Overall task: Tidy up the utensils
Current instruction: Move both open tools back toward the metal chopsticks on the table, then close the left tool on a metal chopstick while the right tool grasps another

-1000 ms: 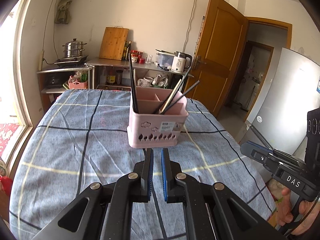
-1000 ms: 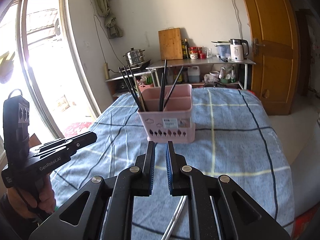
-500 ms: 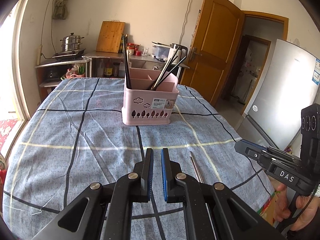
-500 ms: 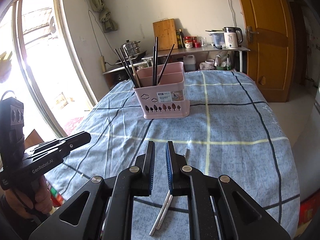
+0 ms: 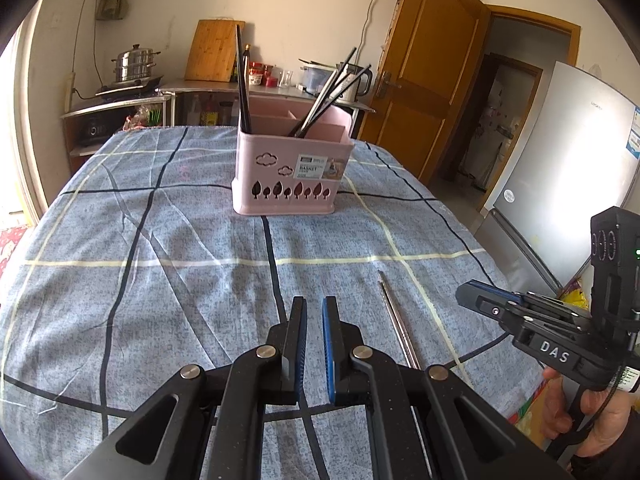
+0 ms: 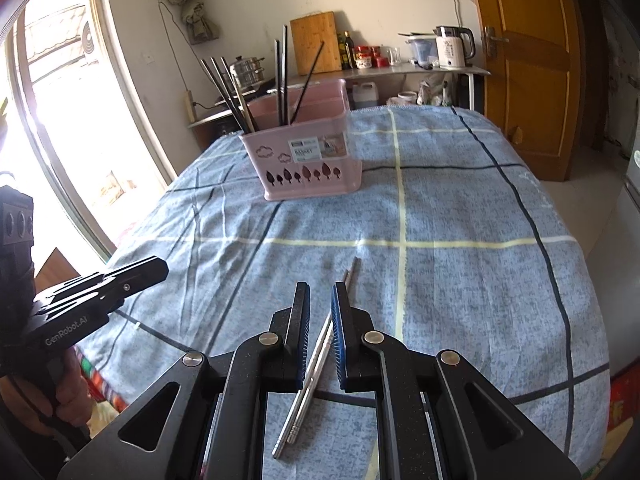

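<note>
A pink utensil basket stands on the blue checked tablecloth, with several black chopsticks upright in its compartments. A pair of steel chopsticks lies flat on the cloth nearer to me. My left gripper hovers left of the pair, jaws nearly together and empty. My right gripper hangs right over the pair, which shows through the narrow slit between its pads; the jaws hold nothing.
A silver fridge and a wooden door stand to the right of the table. Behind the table, a counter carries a kettle, a cutting board and a steamer pot. A large window lies left.
Both grippers have sunk toward the table and tipped downward. The basket now sits farther off and higher in both views, and the steel chopsticks have come into view under the right gripper.
</note>
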